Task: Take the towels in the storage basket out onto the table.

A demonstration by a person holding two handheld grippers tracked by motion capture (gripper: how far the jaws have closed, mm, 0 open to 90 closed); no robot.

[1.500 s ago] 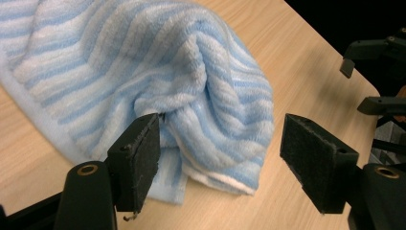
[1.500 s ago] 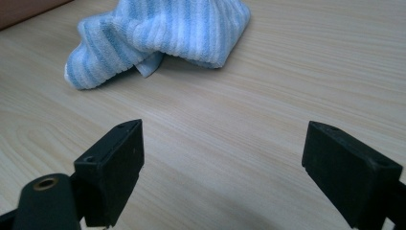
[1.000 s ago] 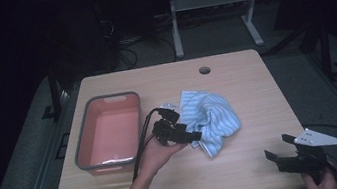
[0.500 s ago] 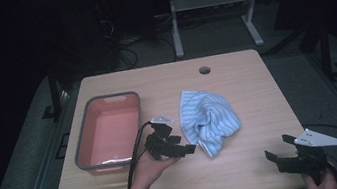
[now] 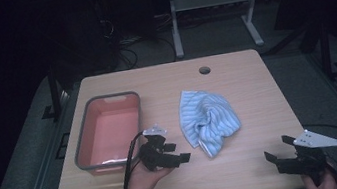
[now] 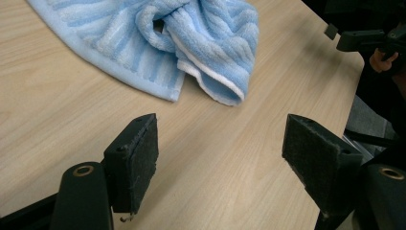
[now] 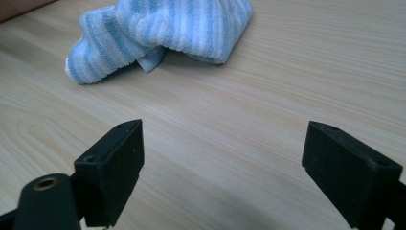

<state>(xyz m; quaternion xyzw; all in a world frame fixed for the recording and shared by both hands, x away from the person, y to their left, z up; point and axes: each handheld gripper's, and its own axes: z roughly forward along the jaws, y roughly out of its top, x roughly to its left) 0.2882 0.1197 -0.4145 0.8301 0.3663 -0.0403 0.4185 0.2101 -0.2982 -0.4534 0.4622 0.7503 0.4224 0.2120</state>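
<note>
A grey-rimmed tub (image 5: 83, 137) with a pink inside sits on the left part of the wooden table (image 5: 247, 93). A round hole (image 5: 204, 70) shows near the table's far edge. Behind it, on the dark floor, stand a pale metal frame (image 5: 208, 2) and loose cables (image 5: 133, 41).

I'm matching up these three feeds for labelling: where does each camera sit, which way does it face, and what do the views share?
High view: fixed above the near side of the table, looking forward and down; forearms, left gripper and right gripper show.
Left gripper view: rides the left gripper, looking between its open jaws across the wood at the towel; the other hand's gripper appears far right.
Right gripper view: rides the right gripper, facing low over the table between open jaws.
Shared: all show the blue striped towel.
</note>
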